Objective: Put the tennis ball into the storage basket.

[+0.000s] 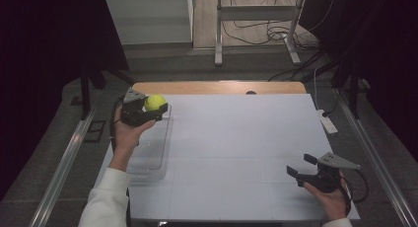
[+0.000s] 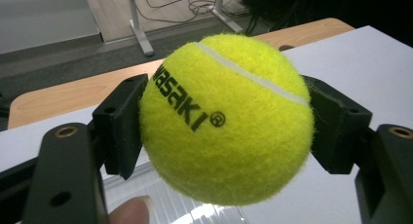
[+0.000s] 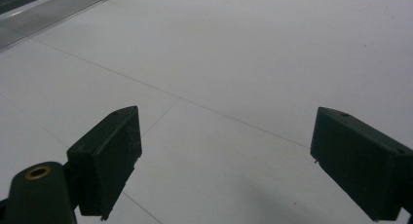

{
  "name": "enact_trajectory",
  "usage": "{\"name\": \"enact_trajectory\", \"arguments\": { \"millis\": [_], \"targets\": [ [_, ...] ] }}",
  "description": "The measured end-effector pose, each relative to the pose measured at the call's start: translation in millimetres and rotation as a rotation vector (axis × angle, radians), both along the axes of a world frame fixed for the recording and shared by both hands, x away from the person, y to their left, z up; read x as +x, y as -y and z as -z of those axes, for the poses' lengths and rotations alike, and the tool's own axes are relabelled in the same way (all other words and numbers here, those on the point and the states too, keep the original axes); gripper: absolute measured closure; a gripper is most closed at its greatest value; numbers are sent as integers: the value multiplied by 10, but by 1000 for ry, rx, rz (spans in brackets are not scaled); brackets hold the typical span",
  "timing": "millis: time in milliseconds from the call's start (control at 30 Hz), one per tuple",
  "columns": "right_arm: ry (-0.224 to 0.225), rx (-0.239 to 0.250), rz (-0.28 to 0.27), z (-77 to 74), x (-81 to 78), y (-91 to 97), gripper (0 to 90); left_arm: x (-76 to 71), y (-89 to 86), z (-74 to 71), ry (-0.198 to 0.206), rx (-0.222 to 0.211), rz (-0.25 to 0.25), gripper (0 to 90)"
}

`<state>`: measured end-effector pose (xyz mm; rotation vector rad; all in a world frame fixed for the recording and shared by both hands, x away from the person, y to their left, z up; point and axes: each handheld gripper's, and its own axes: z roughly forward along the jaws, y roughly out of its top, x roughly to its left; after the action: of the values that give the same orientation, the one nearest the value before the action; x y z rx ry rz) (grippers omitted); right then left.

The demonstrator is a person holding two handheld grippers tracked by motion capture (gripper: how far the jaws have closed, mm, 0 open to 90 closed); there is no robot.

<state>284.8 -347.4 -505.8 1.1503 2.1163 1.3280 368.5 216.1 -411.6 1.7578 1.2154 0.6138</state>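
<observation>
A fuzzy yellow-green tennis ball [image 1: 155, 102] with a white seam and black lettering is held in the left claw [image 1: 156, 108], whose two black pads are pressed against opposite sides of it. In the left gripper view the tennis ball [image 2: 226, 119] is seen clamped between the pads, with a fingertip [image 2: 130, 212] at the bottom edge and the ribbed wall of a clear plastic container [image 2: 160, 199] below. In the high view the ball is seen raised off the surface, above the far end of the clear rectangular plastic container [image 1: 150, 148], which is set along the left edge of the white tabletop [image 1: 236, 138]. The left claw is carried by a hand [image 1: 127, 133] in a white sleeve [image 1: 106, 202].

The right claw [image 1: 301, 166] is held near the tabletop's near right corner, well apart from the ball and the container. Its jaws are spread wide with nothing between them. In the right gripper view the right claw [image 3: 224, 158] is shown as two black pads set far apart over the bare white tabletop [image 3: 234, 63], with thin panel seams crossing the surface and a corner of the clear container [image 3: 48, 12] at the upper left. A strip of light wood [image 1: 217, 87] is exposed along the far edge of the tabletop.
</observation>
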Motion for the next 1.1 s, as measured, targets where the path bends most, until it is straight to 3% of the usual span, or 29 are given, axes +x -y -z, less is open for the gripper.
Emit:
{"name": "enact_trajectory", "arguments": {
  "millis": [1100],
  "targets": [
    [0,1,2,-1,0,-1,116,110,-211,61,-48,39,-68,264]
  ]
}}
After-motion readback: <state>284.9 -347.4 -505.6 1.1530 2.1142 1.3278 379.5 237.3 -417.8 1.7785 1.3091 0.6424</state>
